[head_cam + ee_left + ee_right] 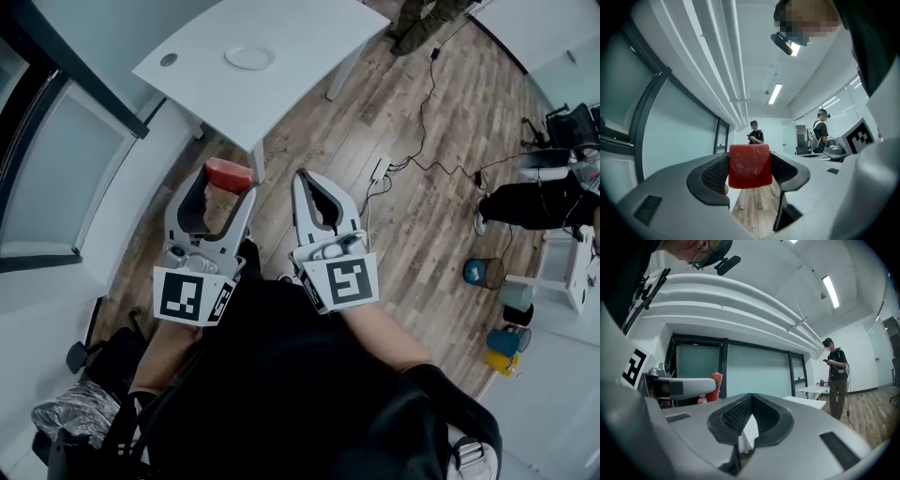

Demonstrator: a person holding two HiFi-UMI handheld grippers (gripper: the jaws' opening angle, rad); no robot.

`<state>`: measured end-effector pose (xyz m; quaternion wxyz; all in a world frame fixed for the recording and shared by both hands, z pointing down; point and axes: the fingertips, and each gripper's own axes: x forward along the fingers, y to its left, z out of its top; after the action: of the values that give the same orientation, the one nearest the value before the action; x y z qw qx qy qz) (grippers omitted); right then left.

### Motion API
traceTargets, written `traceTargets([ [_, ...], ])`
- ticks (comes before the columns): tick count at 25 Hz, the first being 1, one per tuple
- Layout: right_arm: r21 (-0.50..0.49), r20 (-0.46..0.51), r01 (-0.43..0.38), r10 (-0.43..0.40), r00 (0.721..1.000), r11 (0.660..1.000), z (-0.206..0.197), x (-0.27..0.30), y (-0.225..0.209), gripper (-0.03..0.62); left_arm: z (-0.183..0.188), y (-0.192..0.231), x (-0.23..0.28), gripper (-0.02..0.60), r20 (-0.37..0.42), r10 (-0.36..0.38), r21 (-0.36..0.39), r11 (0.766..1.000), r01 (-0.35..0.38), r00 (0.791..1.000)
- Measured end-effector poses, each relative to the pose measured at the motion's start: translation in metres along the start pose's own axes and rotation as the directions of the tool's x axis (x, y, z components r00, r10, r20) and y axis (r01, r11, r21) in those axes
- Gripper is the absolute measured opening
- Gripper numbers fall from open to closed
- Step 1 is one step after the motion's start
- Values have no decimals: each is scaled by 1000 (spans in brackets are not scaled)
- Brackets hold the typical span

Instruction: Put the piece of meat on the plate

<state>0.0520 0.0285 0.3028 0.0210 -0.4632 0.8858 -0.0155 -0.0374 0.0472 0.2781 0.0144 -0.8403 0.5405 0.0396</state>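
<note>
Left hand-held gripper (225, 184), in the head view, is clamped on a red, block-shaped piece of meat (229, 174) held at its jaw tips. It hangs over the wood-plank floor (422, 244), just off the near corner of a white tabletop (309, 47). A small round white plate (249, 58) lies on that tabletop, well apart from the meat. The right hand-held gripper (309, 187) hangs just beside the left one, with its jaws drawn together.

In the left gripper view, the left hand-held gripper (749, 174) presses the meat (749, 164) from both sides between dark ribbed pads (716, 172). The block stands upright and fills the gap. Plank floor (757, 206) shows below it.

In the right gripper view, the right hand-held gripper (749, 417) is clenched on nothing, and its ribbed pads (736, 416) meet along a narrow seam. At the left of this view, the other gripper's grey jaw (682, 386) reaches across, with the red end of the meat (716, 383) at its tip.
</note>
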Motion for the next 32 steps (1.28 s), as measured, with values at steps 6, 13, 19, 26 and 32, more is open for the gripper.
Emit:
traceTargets([
  [6, -15, -47, 39, -40, 998, 999, -4, 73, -16, 3, -9, 54, 54, 281, -12, -50, -25, 998, 49, 999],
  [13, -38, -26, 57, -58, 998, 998, 2, 152, -16, 3, -10, 117, 99, 281, -8, -74, -42, 996, 73, 997],
  [19, -61, -31, 71, -73, 997, 996, 4, 198, -7, 3, -8, 156, 120, 281, 3, -97, -40, 994, 97, 995],
  [26, -68, -30, 86, -88, 996, 994, 7, 223, -13, 3, -8, 176, 136, 281, 4, -102, -49, 994, 102, 995],
  [32, -60, -47, 79, -82, 996, 995, -5, 233, -22, 3, -18, 179, 147, 281, -15, -97, -56, 994, 96, 995],
])
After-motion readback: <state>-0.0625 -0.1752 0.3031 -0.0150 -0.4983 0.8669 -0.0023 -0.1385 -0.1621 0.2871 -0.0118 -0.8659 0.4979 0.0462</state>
